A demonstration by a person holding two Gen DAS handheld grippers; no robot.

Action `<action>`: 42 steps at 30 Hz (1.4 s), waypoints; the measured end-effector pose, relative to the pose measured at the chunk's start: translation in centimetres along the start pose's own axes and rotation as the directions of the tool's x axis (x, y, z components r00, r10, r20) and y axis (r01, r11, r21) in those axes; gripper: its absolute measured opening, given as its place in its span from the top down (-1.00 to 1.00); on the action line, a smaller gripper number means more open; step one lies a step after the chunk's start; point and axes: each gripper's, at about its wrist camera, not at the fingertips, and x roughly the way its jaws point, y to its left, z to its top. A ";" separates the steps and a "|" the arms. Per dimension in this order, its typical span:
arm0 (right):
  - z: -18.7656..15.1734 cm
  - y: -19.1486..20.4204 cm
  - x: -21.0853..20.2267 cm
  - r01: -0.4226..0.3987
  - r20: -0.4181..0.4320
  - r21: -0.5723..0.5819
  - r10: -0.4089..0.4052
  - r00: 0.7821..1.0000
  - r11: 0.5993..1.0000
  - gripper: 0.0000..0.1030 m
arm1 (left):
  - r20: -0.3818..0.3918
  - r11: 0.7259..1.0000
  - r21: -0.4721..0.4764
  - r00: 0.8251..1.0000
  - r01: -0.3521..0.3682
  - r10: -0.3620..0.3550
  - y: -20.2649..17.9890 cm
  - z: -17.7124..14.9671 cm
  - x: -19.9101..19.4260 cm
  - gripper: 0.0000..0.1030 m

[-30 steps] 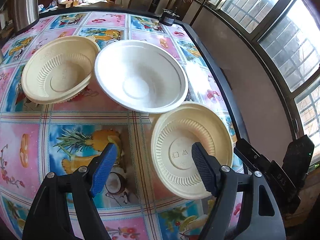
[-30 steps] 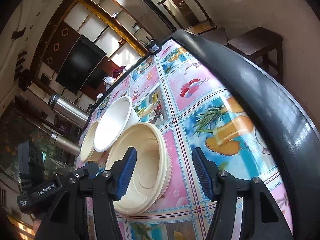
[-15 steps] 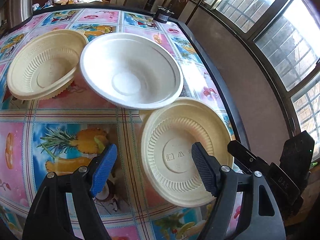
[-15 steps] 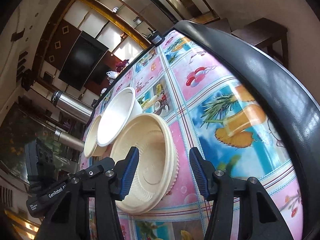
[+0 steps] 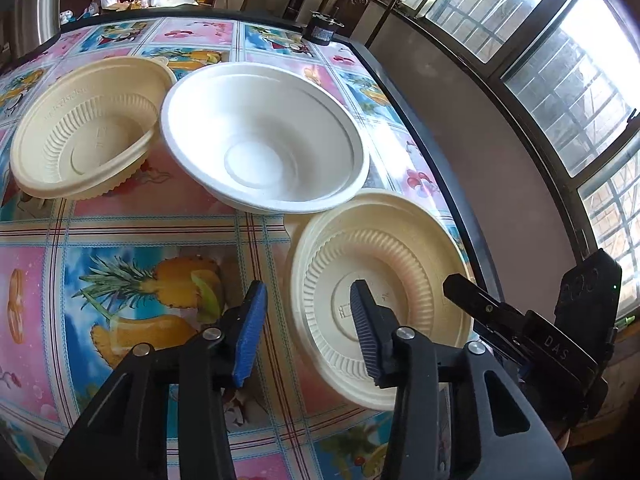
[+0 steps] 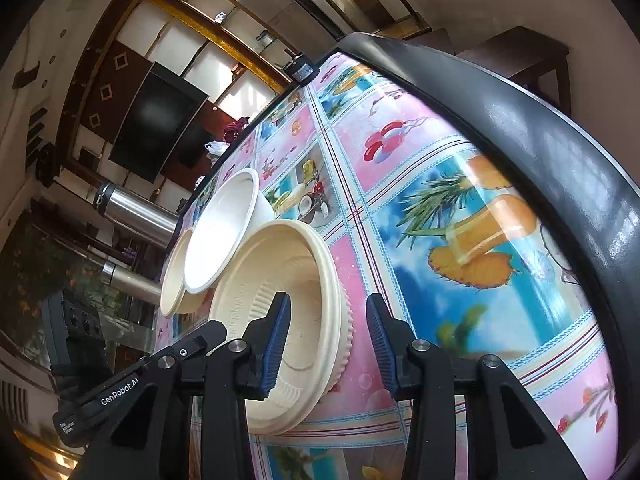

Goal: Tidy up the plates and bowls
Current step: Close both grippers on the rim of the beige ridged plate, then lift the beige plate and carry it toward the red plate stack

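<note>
Three bowls sit on the fruit-print table: a cream ribbed bowl at far left, a white bowl in the middle, and a nearer cream ribbed bowl by the right edge. My left gripper is open and straddles this near bowl's left rim, one finger inside and one outside. In the right wrist view, my right gripper is open astride the opposite rim of the same cream bowl. Behind it, the white bowl overlaps the far cream bowl.
The table's black edge runs close to the near bowl on the right, with a wall and windows beyond. A small black object stands at the far edge. Steel flasks and a dark wooden stool stand off the table.
Both grippers have closed in on the near cream bowl and narrowed their jaws. The left one now has its right finger inside the bowl. The bowls have not moved.
</note>
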 end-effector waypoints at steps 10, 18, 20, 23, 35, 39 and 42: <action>-0.1 -0.2 0.1 0.029 0.008 0.001 -0.029 1.000 1.000 0.69 | -0.006 1.000 -0.005 1.000 0.009 -0.009 0.2 -0.1 0.2 0.80; -0.3 -0.3 0.1 0.053 0.021 0.006 -0.053 0.998 0.999 0.78 | 0.001 1.000 0.005 1.000 0.006 -0.006 0.0 -0.3 0.2 0.84; -0.3 -0.3 0.0 0.058 0.024 0.006 -0.058 0.998 0.998 0.79 | 0.003 1.000 0.005 1.000 0.008 -0.008 -0.1 -0.3 0.1 0.84; -0.4 -0.2 -0.1 0.063 0.031 0.009 -0.064 0.998 0.998 0.81 | 0.005 1.000 0.009 1.000 0.005 -0.005 -0.2 -0.4 -0.1 0.84; -2.9 1.9 0.7 0.043 0.006 -0.010 -0.043 0.999 0.999 0.82 | 0.018 0.999 -0.033 1.000 -0.018 0.018 2.7 -2.4 -2.4 0.84; -4.4 3.9 1.6 0.029 -0.010 -0.050 -0.029 1.000 0.998 0.82 | 0.034 0.997 -0.060 0.998 -0.041 0.044 5.0 -3.7 -4.1 0.84; -5.6 5.4 2.5 0.013 -0.034 -0.075 -0.015 0.999 0.997 0.82 | 0.044 0.995 -0.082 0.997 -0.064 0.067 6.7 -4.5 -5.4 0.84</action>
